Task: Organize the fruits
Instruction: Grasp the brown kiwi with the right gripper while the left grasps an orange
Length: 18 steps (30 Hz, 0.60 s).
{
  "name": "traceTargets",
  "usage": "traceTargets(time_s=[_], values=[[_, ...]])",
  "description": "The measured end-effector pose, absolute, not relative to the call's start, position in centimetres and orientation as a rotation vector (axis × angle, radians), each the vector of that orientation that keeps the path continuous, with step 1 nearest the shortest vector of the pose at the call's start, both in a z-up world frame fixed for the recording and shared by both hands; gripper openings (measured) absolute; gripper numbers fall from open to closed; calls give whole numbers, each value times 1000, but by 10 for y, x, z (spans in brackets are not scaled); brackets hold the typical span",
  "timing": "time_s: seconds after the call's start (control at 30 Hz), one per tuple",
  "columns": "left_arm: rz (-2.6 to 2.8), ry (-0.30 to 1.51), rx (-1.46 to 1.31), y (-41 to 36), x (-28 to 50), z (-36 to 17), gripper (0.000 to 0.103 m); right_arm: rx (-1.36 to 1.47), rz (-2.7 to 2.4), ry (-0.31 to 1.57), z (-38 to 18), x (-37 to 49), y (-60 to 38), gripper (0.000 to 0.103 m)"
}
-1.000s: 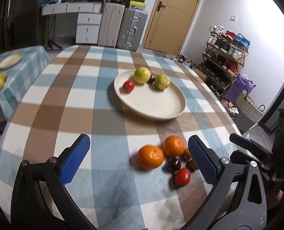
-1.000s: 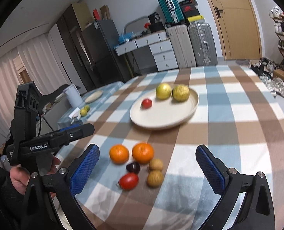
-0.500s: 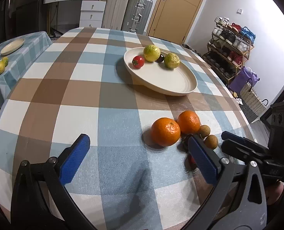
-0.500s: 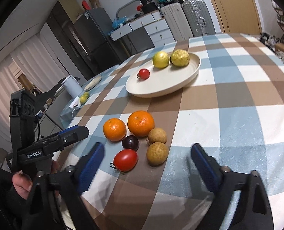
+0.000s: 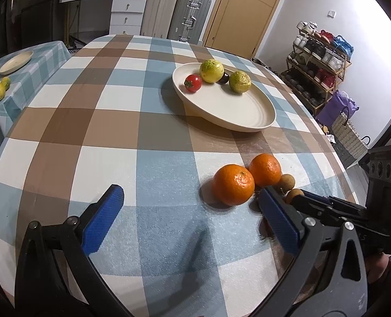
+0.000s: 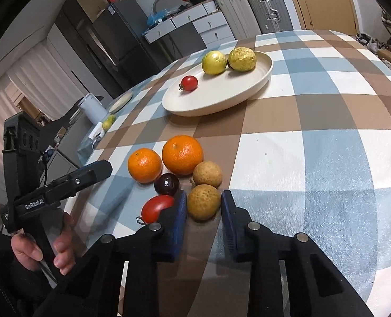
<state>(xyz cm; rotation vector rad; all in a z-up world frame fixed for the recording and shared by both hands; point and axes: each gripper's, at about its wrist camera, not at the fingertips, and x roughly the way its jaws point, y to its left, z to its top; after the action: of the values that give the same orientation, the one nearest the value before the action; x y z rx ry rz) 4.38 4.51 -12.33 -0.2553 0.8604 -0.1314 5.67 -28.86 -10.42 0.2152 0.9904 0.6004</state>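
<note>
Step in hand, by the look of things: picking loose fruit off the checked tablecloth [image 6: 327,158] for the cream plate [image 6: 216,97].

Already on the plate: two yellow-green fruits [image 6: 214,62], a dark one between them, a small red tomato [image 6: 189,83].

Short of the plate's near rim, a huddle: two oranges [image 6: 182,154], two brown round fruits, a dark plum [image 6: 167,183], a red tomato [image 6: 157,207].

Right gripper [image 6: 203,211] shut on the nearer brown fruit [image 6: 203,202], blue pads against both its sides, fruit resting on the cloth.

Left gripper [image 5: 190,216] nearer the viewer than the plate, jaws wide apart, nothing between them, the nearer orange just beyond.

Next, probably: lift straight up, carry to the plate's bare near half, release low to stop rolling. Care with the neighbouring tomato and plum, both touching close.

Against a second ago: right jaws then wide apart above the huddle, now low and clamped; left gripper lower too, its jaws unchanged.
</note>
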Motion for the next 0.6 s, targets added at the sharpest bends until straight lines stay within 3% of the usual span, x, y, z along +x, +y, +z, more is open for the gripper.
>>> traceTargets(time_s=[0.6], values=[[-212,878,-254,34,59,-129,102,261,618,915,-92,47,-302,27]])
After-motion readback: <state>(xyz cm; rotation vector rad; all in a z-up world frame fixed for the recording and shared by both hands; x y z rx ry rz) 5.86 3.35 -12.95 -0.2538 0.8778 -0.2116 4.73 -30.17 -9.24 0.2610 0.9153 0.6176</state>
